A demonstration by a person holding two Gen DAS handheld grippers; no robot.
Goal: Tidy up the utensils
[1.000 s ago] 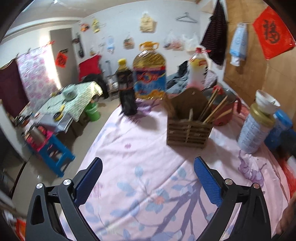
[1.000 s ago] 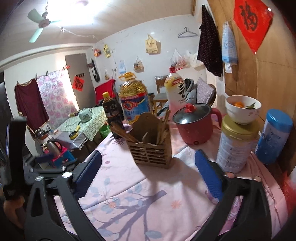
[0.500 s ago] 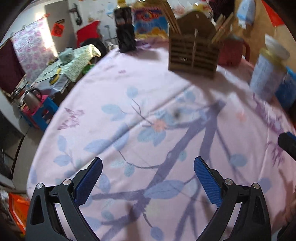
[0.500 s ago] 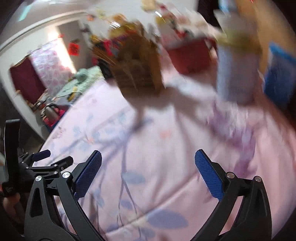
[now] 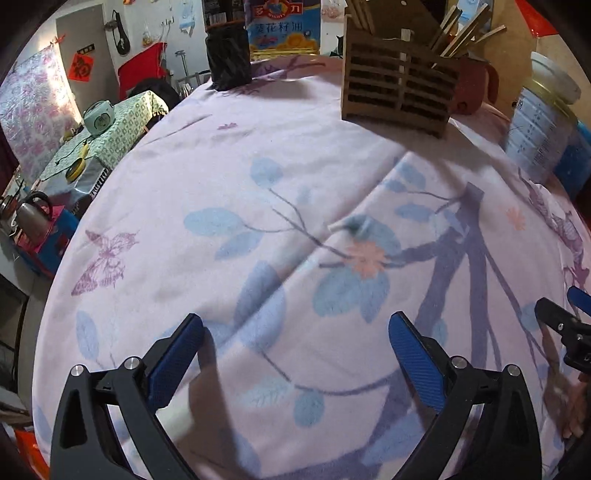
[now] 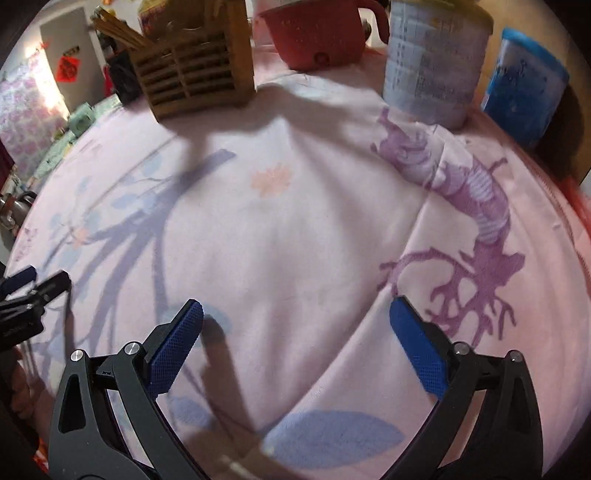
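Both claws dropped toward tablecloth (image 5: pixel 295 184), utensil holder (image 5: pixel 397 92) cut off — blurred

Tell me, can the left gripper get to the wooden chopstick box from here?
Probably yes. The left gripper is open and empty, and only bare flowered tablecloth lies between it and the wooden chopstick box at the far side.

The big oil bottle (image 5: pixel 284 26) has a label with Chinese words "葵花籽油". A red paper (image 5: pixel 80 68) on the door shows "福".
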